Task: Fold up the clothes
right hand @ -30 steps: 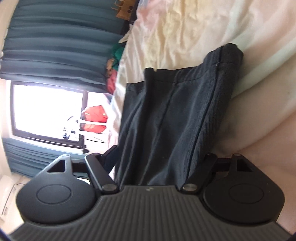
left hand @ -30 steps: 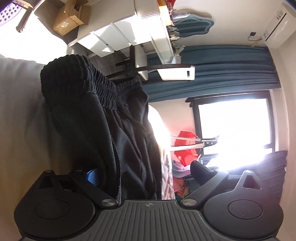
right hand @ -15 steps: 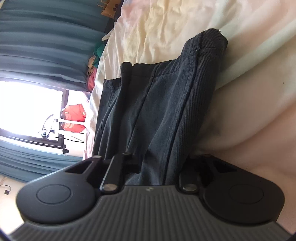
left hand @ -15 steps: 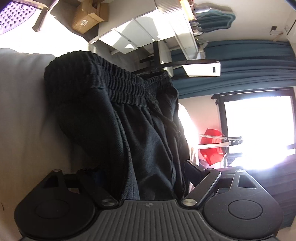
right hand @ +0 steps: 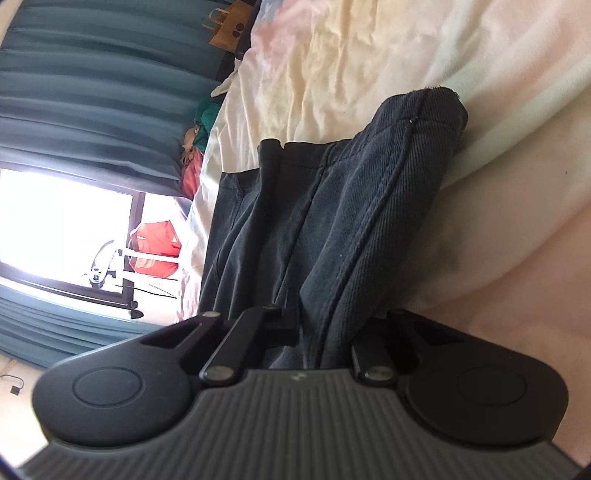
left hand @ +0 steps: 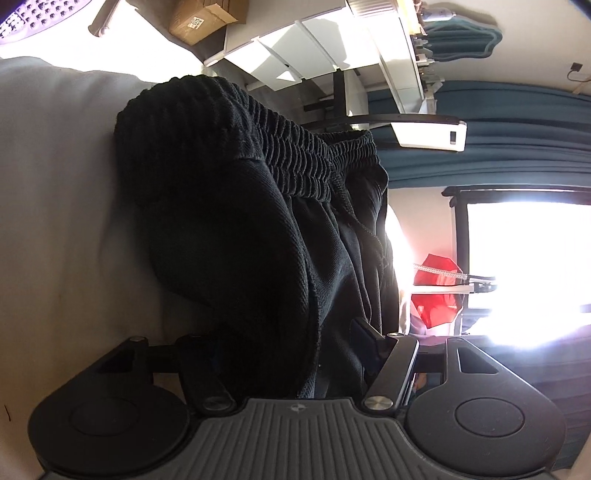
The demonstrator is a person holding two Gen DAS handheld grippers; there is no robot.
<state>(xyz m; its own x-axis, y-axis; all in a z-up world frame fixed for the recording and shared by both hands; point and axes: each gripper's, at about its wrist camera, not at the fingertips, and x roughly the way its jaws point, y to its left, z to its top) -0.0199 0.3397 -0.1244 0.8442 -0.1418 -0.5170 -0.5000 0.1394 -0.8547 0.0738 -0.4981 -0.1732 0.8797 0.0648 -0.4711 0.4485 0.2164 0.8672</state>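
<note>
A pair of black shorts with a ribbed elastic waistband (left hand: 295,158) hangs bunched in front of my left gripper (left hand: 291,354), whose jaws are shut on the cloth of the shorts (left hand: 240,258). The same garment shows in the right wrist view as dark ribbed fabric with a hemmed edge (right hand: 332,229). My right gripper (right hand: 321,339) is shut on that fabric, which runs up from between its jaws. Both views are rolled sideways. The fingertips of both grippers are hidden by the cloth.
A pale bed sheet (right hand: 369,55) lies behind the shorts, also shown in the left wrist view (left hand: 55,184). Teal curtains (right hand: 92,92), a bright window (left hand: 528,266), a red item (left hand: 439,288), white shelving (left hand: 314,48) and a cardboard box (left hand: 207,18) surround the bed.
Both grippers have closed further on the shorts. The garment has gathered and filled more of both views, with the waistband swinging toward the middle of the left view.
</note>
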